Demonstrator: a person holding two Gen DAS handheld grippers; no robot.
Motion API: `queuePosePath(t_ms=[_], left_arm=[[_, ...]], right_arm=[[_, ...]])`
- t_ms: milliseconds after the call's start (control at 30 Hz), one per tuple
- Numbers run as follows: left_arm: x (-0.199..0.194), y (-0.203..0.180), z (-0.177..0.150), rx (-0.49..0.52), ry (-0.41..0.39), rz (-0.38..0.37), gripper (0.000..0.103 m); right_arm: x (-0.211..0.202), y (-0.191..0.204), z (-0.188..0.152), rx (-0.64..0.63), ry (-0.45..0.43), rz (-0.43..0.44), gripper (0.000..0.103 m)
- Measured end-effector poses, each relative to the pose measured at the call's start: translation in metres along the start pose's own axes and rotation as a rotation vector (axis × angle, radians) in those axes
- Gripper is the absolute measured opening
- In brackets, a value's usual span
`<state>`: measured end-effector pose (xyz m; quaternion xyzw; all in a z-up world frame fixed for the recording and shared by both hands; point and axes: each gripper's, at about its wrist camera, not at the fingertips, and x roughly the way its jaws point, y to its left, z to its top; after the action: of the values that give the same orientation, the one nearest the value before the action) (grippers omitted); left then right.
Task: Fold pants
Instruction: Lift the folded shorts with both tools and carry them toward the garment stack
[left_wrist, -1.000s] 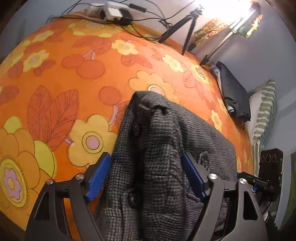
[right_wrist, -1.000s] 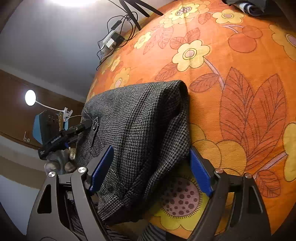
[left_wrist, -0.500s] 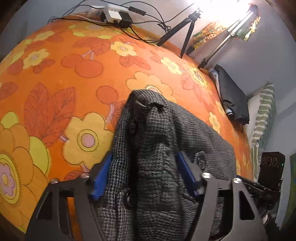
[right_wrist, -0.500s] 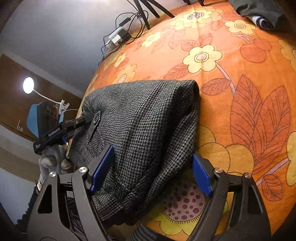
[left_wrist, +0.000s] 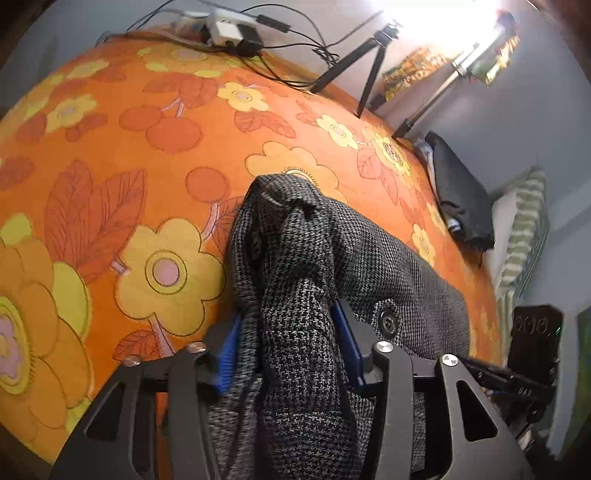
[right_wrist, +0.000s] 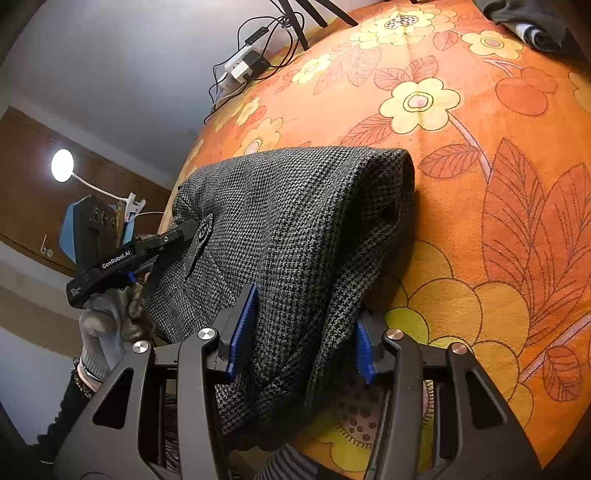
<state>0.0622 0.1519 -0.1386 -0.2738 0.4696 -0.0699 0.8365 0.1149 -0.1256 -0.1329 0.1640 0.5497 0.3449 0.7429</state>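
Grey houndstooth pants (left_wrist: 306, 266) lie folded on an orange flowered cover (left_wrist: 110, 155); they also show in the right wrist view (right_wrist: 295, 221). My left gripper (left_wrist: 291, 350) is shut on a bunched edge of the pants near a dark button (left_wrist: 388, 318). My right gripper (right_wrist: 299, 336) has its jaws closed in on the other edge of the pants, pinching the cloth between the blue pads (right_wrist: 242, 332). The left gripper also shows in the right wrist view (right_wrist: 177, 236), at the pants' far side.
A power strip with cables (left_wrist: 229, 29) and tripod legs (left_wrist: 365, 74) stand at the far edge. A dark folded garment (left_wrist: 461, 195) and a striped pillow (left_wrist: 524, 229) lie at the right. A lamp (right_wrist: 62, 165) glows at left.
Both grippers' jaws have closed from wide open onto the pants' edges. The cloth between the left jaws has bunched up into a ridge.
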Motion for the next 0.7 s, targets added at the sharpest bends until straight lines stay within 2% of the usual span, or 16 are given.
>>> queuePosePath(t_ms=[100,200,233,367,467,700], left_arm=[[0.000,-0.003,0.000,0.004,-0.008,0.012,0.050],[-0.003,-0.016,-0.003,0.054,-0.023,0.057,0.037],[-0.005,-0.019,-0.003,0.068,-0.031,0.065,0.033],[-0.014,-0.022,-0.005,0.065,-0.059,0.065,0.030],[-0.013,-0.021,-0.007,0.072,-0.059,0.073,0.031],[-0.019,-0.030,-0.010,0.101,-0.087,0.088,0.027]], right_arm=[[0.001,-0.001,0.000,0.007,-0.003,0.010,0.054],[0.003,0.005,-0.003,-0.017,-0.012,-0.018,0.046],[0.003,0.006,-0.004,-0.025,-0.012,-0.024,0.040],[0.000,0.018,-0.005,-0.083,-0.031,-0.060,0.032],[-0.003,0.031,-0.008,-0.153,-0.048,-0.096,0.031],[-0.005,0.033,-0.010,-0.175,-0.061,-0.118,0.030]])
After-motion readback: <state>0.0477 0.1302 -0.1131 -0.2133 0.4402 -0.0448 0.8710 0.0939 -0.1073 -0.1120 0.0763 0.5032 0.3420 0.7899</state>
